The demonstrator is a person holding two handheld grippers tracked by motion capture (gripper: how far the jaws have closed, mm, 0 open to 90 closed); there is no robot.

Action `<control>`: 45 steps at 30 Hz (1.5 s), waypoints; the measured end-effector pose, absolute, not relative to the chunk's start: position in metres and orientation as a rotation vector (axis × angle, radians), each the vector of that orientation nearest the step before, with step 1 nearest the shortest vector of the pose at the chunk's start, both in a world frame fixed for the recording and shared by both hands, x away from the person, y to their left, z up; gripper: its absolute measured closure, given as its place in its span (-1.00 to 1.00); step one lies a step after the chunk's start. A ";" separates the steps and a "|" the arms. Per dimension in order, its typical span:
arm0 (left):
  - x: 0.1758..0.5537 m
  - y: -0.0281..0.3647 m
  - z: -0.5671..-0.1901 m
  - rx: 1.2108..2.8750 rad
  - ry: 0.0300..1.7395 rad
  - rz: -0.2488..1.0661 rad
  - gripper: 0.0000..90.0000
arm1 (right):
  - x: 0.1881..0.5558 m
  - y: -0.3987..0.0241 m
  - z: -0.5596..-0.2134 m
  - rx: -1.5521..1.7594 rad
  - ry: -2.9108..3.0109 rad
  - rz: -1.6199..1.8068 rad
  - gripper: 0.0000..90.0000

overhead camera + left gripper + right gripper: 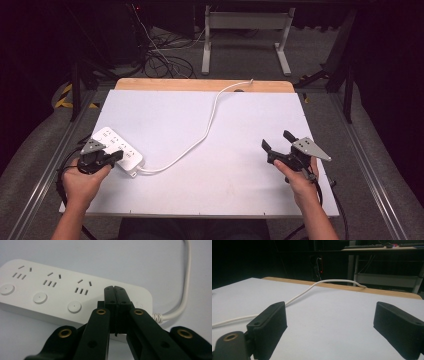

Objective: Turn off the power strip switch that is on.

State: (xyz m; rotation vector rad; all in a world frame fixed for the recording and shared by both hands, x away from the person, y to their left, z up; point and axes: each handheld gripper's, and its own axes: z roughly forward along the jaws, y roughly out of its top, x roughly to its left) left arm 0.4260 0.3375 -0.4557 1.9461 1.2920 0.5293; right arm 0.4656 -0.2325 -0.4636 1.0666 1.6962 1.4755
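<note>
While the right gripper (278, 141) sits spread over bare table (240, 125), left gripper (115, 288) is pressed together w/ power strip (45, 290) just beneath its tips.

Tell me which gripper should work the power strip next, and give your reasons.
Left. The left gripper, jaws shut, sits right over the power strip near its cord end. The right gripper rests open on bare table, far across from the strip, with nothing between its jaws.

The power strip (119, 148) and its cable (210, 125) are white, both grippers' fingers (268, 327) black, the worktop (240, 165) white with a wood-coloured far edge.
</note>
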 end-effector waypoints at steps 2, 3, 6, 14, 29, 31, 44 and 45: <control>0.427 0.338 -0.457 1.955 1.297 0.524 1.00 | 0.466 -0.233 -0.464 1.066 1.697 1.476 -0.73; 0.427 0.338 -0.457 1.955 1.297 0.524 1.00 | 0.465 -0.232 -0.464 1.068 1.695 1.480 -0.73; 0.427 0.338 -0.458 1.957 1.307 0.520 1.00 | 0.465 -0.232 -0.463 1.068 1.696 1.483 -0.73; 0.428 0.338 -0.460 1.983 1.317 0.503 1.00 | 0.466 -0.232 -0.464 1.071 1.697 1.481 -0.73; 0.428 0.340 -0.462 1.966 1.373 0.502 1.00 | 0.465 -0.233 -0.463 1.080 1.689 1.488 -0.74; 0.428 0.339 -0.463 1.967 1.373 0.484 1.00 | 0.465 -0.233 -0.463 1.080 1.688 1.489 -0.74; 0.428 0.333 -0.460 1.985 1.405 0.514 1.00 | 0.465 -0.233 -0.462 1.080 1.681 1.502 -0.74; 0.428 0.333 -0.461 1.983 1.405 0.514 1.00 | 0.465 -0.233 -0.462 1.080 1.681 1.503 -0.74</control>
